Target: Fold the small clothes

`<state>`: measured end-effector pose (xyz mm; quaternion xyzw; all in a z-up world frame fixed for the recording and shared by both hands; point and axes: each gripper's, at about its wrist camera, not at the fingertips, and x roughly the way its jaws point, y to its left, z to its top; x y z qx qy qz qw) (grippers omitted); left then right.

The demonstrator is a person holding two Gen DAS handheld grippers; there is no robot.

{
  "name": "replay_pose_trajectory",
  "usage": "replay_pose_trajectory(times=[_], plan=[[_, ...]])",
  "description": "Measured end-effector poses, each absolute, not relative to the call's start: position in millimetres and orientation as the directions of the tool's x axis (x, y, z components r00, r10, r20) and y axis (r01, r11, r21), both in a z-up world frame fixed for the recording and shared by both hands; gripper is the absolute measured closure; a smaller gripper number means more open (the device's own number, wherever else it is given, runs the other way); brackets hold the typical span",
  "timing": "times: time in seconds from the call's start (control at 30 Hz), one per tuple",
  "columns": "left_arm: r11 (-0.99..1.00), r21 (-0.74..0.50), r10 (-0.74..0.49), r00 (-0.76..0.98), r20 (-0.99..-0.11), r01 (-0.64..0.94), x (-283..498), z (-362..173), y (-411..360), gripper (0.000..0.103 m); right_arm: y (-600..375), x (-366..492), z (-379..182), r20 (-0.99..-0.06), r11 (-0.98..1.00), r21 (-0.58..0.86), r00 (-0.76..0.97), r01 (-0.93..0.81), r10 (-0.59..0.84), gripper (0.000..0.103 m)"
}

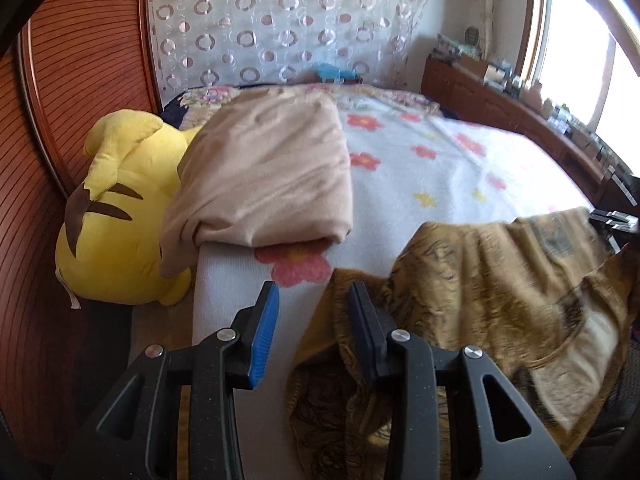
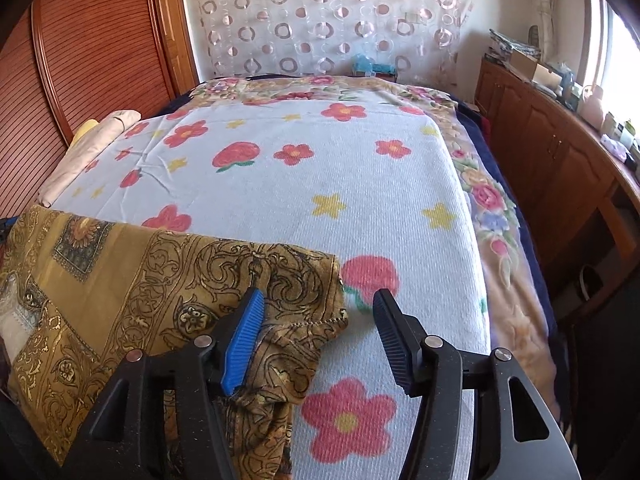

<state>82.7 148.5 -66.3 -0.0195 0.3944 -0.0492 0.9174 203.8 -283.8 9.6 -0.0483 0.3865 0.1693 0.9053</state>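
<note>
A golden-brown patterned garment [image 1: 480, 280] lies rumpled across the near edge of the bed, also in the right wrist view [image 2: 140, 280]. My left gripper [image 1: 314, 300] is open over the garment's left corner; its right finger touches the cloth and nothing is held. My right gripper [image 2: 320, 308] is open over the garment's right corner [image 2: 312, 320], with the cloth lying between the jaws and not pinched. The right gripper shows as a dark shape at the far right of the left wrist view [image 1: 612, 218].
The bed carries a white flowered blanket [image 2: 320, 168]. A folded beige cloth [image 1: 264, 168] lies on its left side beside a yellow plush toy [image 1: 120, 216]. A wooden sliding door [image 1: 80, 60] is on the left; a wooden cabinet [image 2: 552, 152] with clutter runs along the right.
</note>
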Motion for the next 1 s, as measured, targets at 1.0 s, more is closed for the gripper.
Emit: replay_pose_trajectory(times=[1.0], plan=[[0.990,-0.105,-0.138,0.602,-0.786,0.089,97.9,-78.8,129.7,0.061,-284.5,217.4,-7.6,-0.712,0.931,0.045,0.642,-0.363,0.285,0.042]])
